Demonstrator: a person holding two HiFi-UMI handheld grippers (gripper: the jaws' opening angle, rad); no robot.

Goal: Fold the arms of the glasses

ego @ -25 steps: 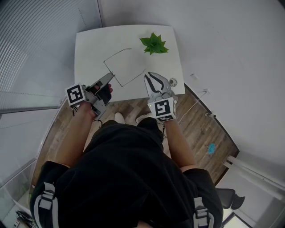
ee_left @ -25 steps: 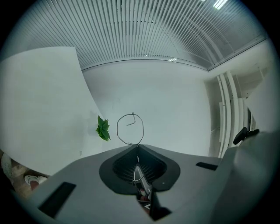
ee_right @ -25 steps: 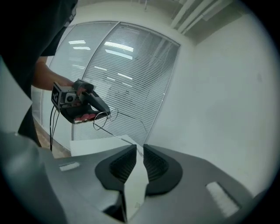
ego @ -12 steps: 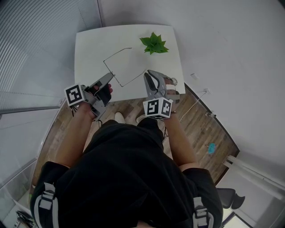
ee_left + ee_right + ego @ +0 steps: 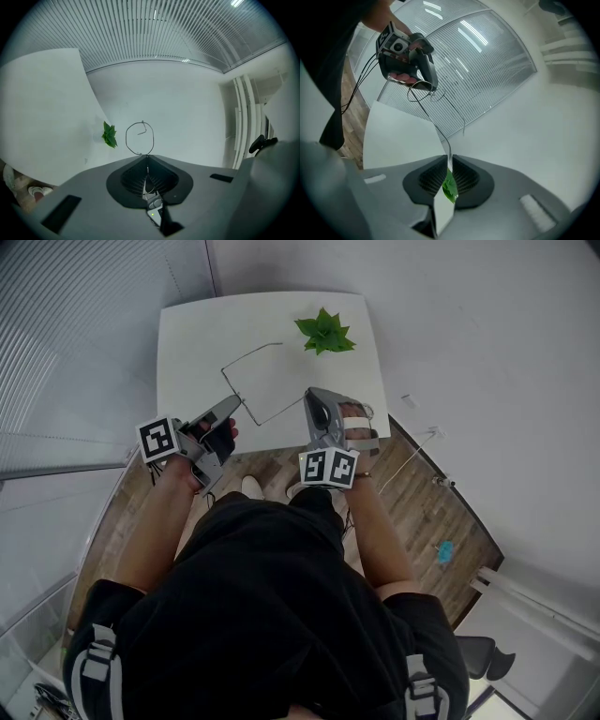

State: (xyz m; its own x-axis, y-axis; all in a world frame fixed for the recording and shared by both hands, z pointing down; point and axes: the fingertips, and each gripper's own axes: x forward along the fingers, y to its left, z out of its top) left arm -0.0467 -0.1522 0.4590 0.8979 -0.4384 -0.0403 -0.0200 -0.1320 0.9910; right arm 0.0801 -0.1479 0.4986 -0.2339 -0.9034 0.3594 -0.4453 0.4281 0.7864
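Jaws of the left gripper (image 5: pixel 145 157) are together, clamped on the thin wire frame of the glasses (image 5: pixel 126 137). One round rim stands clear just past the tips; the rest of the front is hidden behind the jaw bodies, so the exact pinch point cannot be told.

Right gripper (image 5: pixel 450 159): jaws closing, with one arm of the glasses running down into the slit between them. The tips look to meet on the wire. Behind the tips a narrow gap stays open, and a bit of the green plant (image 5: pixel 324 334) shows through it.

Head view: the glasses hang in the air between the two grippers, over the near part of the white table (image 5: pixel 187 334) and not touching it. Only a hairline outline reads there – two long arms spread wide, one reaching out over the table, the other leading to the right gripper. Lenses and hinges are too fine to make out.

The right gripper view looks across at the left gripper, with both rims showing faintly at its tips against the ribbed wall.

Each hand is mostly covered by its marker cube. The person's dark clothing fills the lower half of the head view and cuts off the wooden floor (image 5: pixel 422 493) – only the tips of pale shoes (image 5: pixel 251 487) show beside the table's near edge
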